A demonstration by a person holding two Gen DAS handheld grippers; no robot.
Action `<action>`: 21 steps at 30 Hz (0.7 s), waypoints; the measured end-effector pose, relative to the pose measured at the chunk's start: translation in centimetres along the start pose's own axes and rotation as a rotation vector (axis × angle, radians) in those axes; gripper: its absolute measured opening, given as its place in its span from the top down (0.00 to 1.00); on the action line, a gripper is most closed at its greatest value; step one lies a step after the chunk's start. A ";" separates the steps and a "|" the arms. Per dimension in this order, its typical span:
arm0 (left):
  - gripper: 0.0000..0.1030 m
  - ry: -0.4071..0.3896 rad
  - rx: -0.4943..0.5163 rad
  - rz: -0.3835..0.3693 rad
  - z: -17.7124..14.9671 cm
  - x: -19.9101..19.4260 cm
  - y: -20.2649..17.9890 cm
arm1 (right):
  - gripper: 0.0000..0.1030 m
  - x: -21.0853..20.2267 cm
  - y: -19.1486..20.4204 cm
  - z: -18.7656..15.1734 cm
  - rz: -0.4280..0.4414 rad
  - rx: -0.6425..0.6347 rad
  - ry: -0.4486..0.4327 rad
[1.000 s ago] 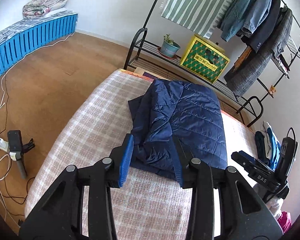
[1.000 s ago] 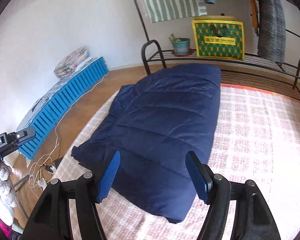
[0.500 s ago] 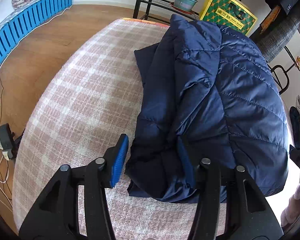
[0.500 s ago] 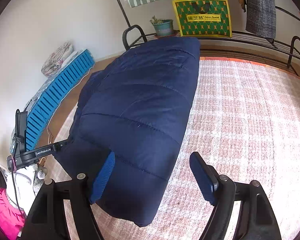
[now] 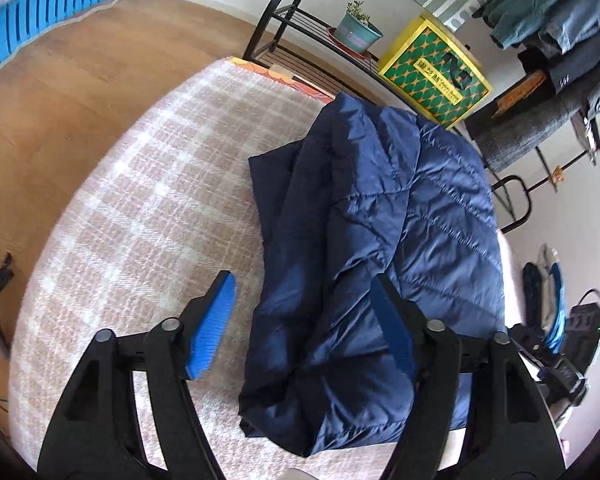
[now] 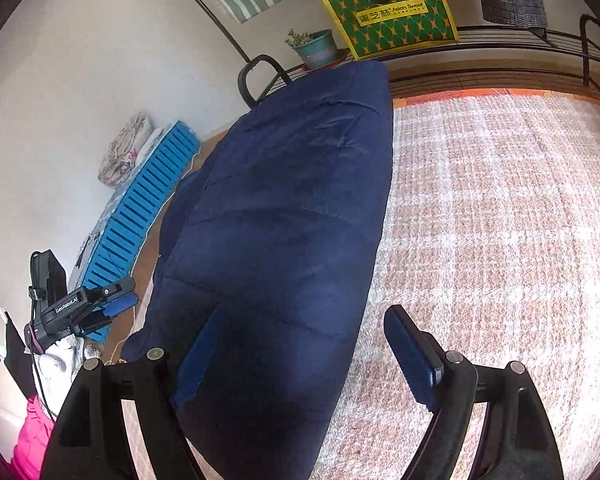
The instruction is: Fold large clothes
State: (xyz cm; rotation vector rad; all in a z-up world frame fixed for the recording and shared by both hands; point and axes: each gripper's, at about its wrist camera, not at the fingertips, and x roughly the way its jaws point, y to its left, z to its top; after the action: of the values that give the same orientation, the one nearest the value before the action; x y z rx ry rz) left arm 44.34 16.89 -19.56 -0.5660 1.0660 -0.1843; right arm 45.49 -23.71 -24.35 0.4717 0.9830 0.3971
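Lying part-folded on plaid-covered bed, navy quilted jacket: puffy, light, soft, slick shell, likely slips. Left gripper and right gripper both released, jaws just been opening, straddling near hem, pads not pressing. Best hold: near corners, thick bunched edge

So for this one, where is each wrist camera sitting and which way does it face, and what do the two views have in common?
Left wrist view: sits behind the left gripper, angled down at the navy jacket's near left edge on the checked blanket; own open jaws show, just widened, straddling that edge without pinching.
Right wrist view: sits behind the right gripper, angled down at the jacket's near right edge; own open jaws show, plus the left gripper at far left.
Shared: the jacket, the blanket, the yellow-green bag, the potted plant.
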 end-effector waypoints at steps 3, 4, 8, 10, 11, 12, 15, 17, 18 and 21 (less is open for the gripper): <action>0.24 0.035 -0.148 -0.116 2.3 1.3 2.7 | 0.18 1.1 -1.2 1.3 0.028 0.048 0.013; 0.24 0.041 -0.174 -0.145 2.9 1.8 3.3 | 0.18 1.4 -1.5 1.5 0.042 0.062 0.017; 0.24 0.067 -0.263 -0.199 4.6 4.1 5.7 | 0.18 3.0 -3.2 2.8 0.054 0.133 0.009; 0.24 0.073 -0.306 -0.212 5.1 5.0 6.8 | 0.17 3.7 -3.8 3.6 0.043 0.165 -0.007; 0.24 0.074 -0.316 -0.223 5.3 5.4 7.1 | 0.18 4.2 -3.8 3.9 0.037 0.172 -0.009; 0.24 0.075 -0.321 -0.236 5.4 5.9 7.2 | 0.18 4.7 -3.6 4.3 0.024 0.170 -0.012; 0.24 0.086 -0.316 -0.274 5.7 6.7 7.4 | 0.19 6.2 -1.4 5.3 -0.081 0.070 -0.015; 0.24 0.086 -0.307 -0.288 6.1 6.9 7.3 | 0.19 7.6 0.5 5.8 -0.146 -0.037 0.020; 0.24 0.085 -0.307 -0.299 6.4 7.0 7.3 | 0.19 7.8 1.1 5.9 -0.156 -0.068 0.034; 0.23 0.091 -0.317 -0.323 7.0 7.4 7.4 | 0.20 7.3 0.5 6.3 -0.107 -0.053 0.050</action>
State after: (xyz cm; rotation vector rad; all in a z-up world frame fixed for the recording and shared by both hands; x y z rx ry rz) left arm 53.09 22.56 -26.60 -1.0249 1.0951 -0.3292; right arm 54.47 -20.75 -26.18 0.3611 1.0391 0.3389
